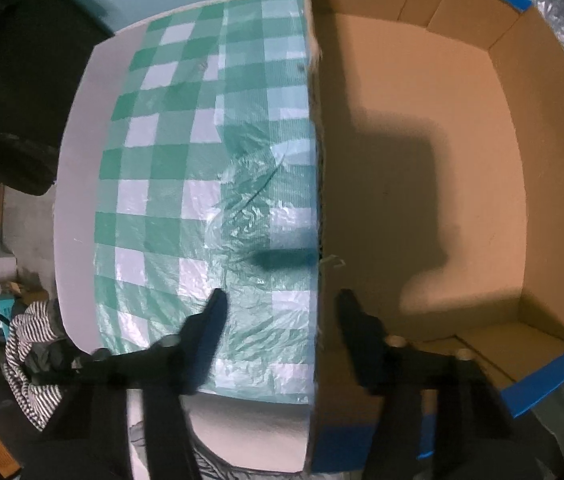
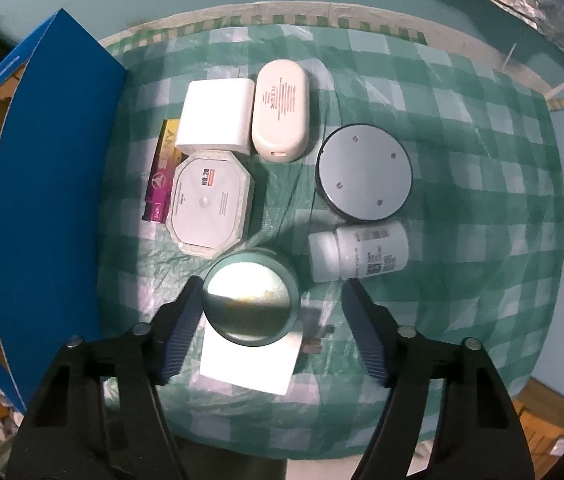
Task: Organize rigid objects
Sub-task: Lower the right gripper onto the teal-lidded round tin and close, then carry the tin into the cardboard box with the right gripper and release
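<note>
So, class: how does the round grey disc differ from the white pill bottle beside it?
The grey disc is flat, dark-rimmed and lies face up; the white bottle is a cylinder tipped on its side. The disc is plain apart from small dots; the bottle carries a printed label. Both rest on the checked cloth.

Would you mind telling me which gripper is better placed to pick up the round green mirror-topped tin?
The right gripper: the round green mirror-topped tin sits between its fingers, not yet clamped. The left gripper straddles the brown cardboard box's wall, away from the items.
</note>
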Motion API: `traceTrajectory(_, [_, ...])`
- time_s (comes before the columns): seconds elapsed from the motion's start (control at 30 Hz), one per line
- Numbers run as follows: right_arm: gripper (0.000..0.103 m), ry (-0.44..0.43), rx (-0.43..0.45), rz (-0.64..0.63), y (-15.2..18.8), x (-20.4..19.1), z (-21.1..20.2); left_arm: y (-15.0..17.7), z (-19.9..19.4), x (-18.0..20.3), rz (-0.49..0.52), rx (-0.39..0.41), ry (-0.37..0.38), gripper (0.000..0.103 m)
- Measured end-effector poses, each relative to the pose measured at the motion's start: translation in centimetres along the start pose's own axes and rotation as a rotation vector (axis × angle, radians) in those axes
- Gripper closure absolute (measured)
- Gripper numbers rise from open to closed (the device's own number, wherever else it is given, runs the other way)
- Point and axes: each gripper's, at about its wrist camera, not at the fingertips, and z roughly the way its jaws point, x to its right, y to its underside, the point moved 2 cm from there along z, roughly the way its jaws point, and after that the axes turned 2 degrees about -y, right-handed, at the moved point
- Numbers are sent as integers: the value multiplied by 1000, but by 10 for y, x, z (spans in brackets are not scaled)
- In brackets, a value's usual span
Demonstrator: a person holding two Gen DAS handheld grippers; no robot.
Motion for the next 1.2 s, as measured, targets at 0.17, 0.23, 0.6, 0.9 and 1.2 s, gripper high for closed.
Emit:
traceTrajectory(0.17, [54, -17, -13, -9, -3, -2, 9, 6, 9, 11, 42, -49, 39, 86])
traceTrajectory(0.23, [56, -15, -12, -12, -1, -6, 11, 9, 9, 16, 62, -57, 41, 91])
traceTrajectory(0.6, [59, -6, 5, -57, 14, -20, 5, 22, 6, 34, 124, -64, 48, 95])
traceTrajectory(0.9, [59, -2, 22, -81, 20, -32, -12, 26, 5, 28, 139, -71, 59, 95])
traceTrajectory(1.2, [59, -10, 34, -116, 11, -44, -35, 26, 8, 24, 114, -59, 75, 95])
